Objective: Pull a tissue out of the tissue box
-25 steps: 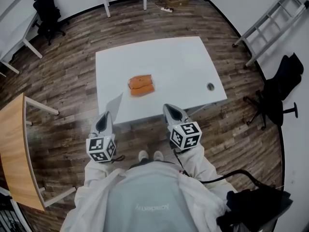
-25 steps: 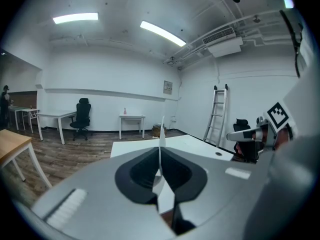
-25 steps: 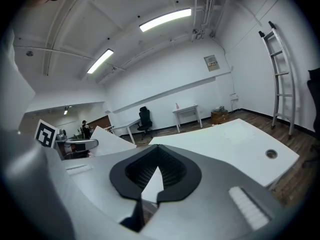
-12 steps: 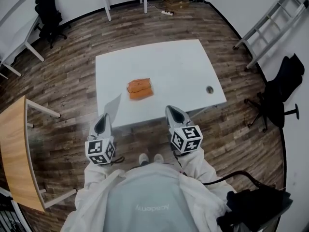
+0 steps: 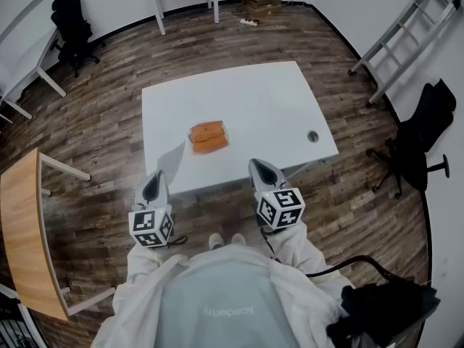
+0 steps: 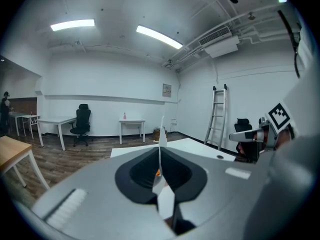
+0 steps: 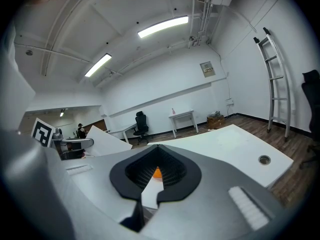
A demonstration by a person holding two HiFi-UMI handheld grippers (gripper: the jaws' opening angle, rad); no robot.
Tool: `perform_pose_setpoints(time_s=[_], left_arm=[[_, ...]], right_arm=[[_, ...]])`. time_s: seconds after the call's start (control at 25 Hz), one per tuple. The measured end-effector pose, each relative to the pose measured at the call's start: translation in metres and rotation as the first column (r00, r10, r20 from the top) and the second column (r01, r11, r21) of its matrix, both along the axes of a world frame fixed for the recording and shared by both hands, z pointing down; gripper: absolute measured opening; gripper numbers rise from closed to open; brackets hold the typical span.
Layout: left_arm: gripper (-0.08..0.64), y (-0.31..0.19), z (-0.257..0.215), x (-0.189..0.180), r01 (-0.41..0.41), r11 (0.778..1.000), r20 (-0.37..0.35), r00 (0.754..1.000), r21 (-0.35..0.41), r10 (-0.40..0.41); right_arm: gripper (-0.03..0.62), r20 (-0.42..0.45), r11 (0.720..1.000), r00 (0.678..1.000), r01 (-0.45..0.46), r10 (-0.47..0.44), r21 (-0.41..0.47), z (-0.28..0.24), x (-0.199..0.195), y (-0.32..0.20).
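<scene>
Jutting from the left gripper (image 5: 159, 174) is a thin, triangular white tissue (image 5: 172, 158).

A ladder (image 5: 403, 38) and black chair (image 5: 424, 133) stand near the white table (image 5: 268, 96).

Little can be read. Low in the head view, pale print (image 5: 228, 312) on the person's grey garment (image 5: 217, 288) runs upside down and seems to say "Academy". The cubes (image 5: 151, 225) on the left hand-held gripper (image 5: 160, 174) and right hand-held gripper (image 5: 255, 164) bear black-and-white square patterns. The wall notice (image 6: 166, 90) is too small to read.
</scene>
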State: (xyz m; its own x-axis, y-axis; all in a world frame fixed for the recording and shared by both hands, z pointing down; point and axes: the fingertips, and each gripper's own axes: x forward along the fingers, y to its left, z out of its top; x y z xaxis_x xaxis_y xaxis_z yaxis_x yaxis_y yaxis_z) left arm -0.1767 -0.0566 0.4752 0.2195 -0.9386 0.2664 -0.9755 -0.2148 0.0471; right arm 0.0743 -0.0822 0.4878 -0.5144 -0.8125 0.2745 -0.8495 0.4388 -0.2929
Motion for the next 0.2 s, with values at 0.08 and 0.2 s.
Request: perform_pose_setpoints(time_s=[0.08, 0.2], left_arm=[[0.002, 0.0005, 0.0001, 0.0008, -0.001, 1.0, 0.002, 1.0, 0.002, 0.001], [0.002, 0.0022, 0.0008, 0.002, -0.002, 1.0, 0.009, 1.0, 0.001, 0.002]], right_arm=[[0.0, 0.003, 1.0, 1.0, -0.002, 0.002, -0.002, 0.0008, 0.0007, 0.0], [0.0, 0.01, 1.0, 1.0, -0.002, 0.002, -0.008, 0.0022, 0.0016, 0.0012]])
